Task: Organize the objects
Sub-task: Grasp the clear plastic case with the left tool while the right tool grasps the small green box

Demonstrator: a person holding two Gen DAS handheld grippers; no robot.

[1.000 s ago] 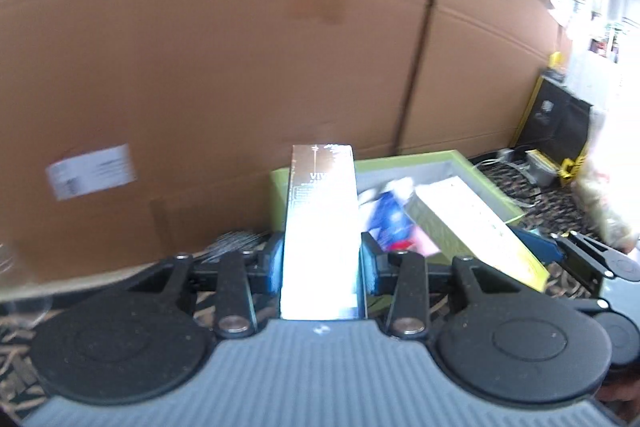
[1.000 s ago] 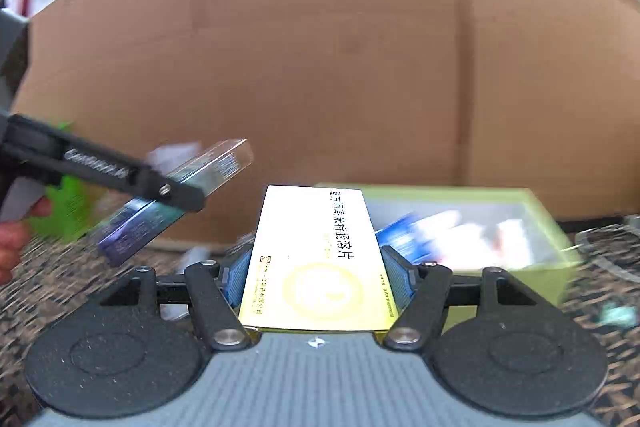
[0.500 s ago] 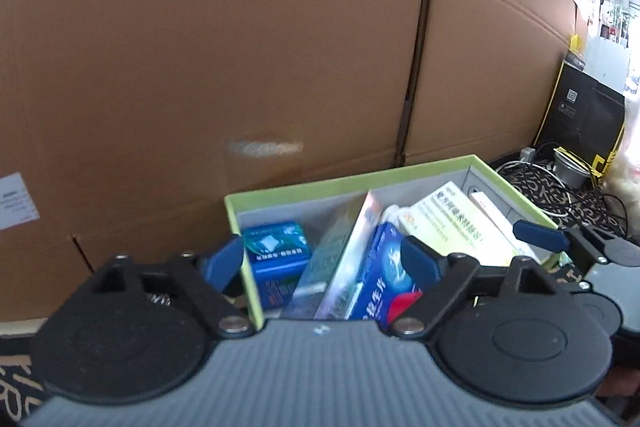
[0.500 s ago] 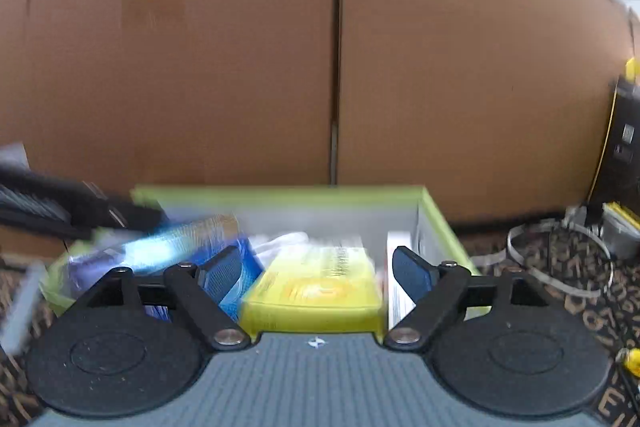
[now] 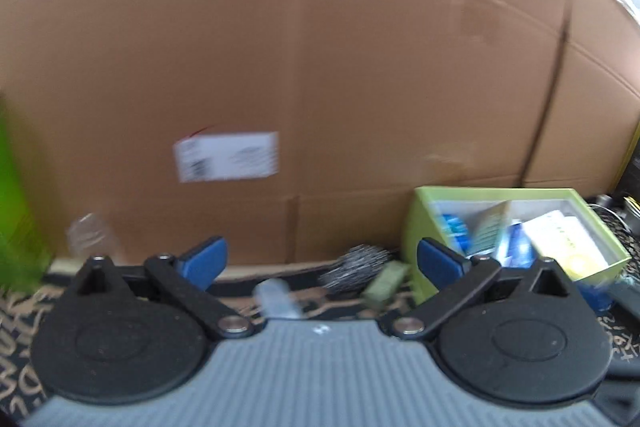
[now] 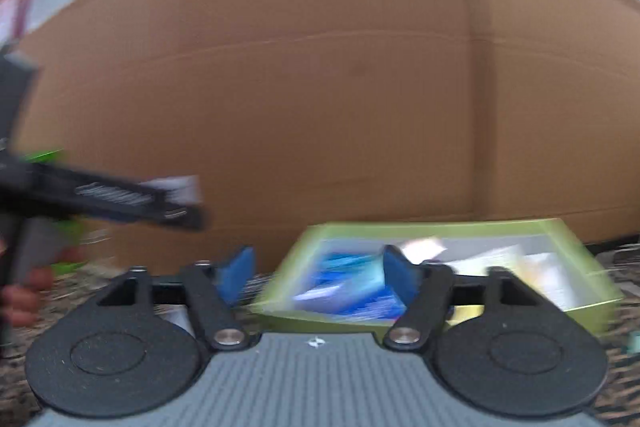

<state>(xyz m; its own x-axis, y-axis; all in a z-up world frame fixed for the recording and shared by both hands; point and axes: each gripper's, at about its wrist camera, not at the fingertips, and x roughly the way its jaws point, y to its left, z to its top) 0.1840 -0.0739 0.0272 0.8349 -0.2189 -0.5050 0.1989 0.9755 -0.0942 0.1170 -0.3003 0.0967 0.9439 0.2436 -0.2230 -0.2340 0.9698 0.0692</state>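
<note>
Cardboard wall (image 5: 320, 67) fills the background of both views; frames are motion-blurred. Green tray (image 5: 416, 223), thin-walled and rectangular, sits on the patterned bench (image 5: 16, 327) against that wall. It holds several small cartons: blue ones (image 5: 454, 227) at the left end, a pale yellow one (image 5: 560, 243) lying slanted at the right. In the right wrist view the same tray (image 6: 440, 227) lies just ahead and to the right.

Left gripper (image 5: 320, 259): jaws spread wide, nothing between the blue pads (image 5: 204, 261). Right gripper (image 6: 316, 267): likewise spread, nothing held.

Loose items on the bench between left gripper and wall: a bristly grey-black clump (image 5: 356, 265), a small olive carton (image 5: 386, 285), a small clear object (image 5: 276, 297), too blurred to identify. A clear bottle (image 5: 90, 237) stands further left.

Handling judgement: the olive carton looks light, stiff paperboard, crushable if squeezed hard. Take it across its two broad flat faces near mid-length, so it will not pivot. The clump looks soft and springy; the clear item is probably slippery plastic.
</note>
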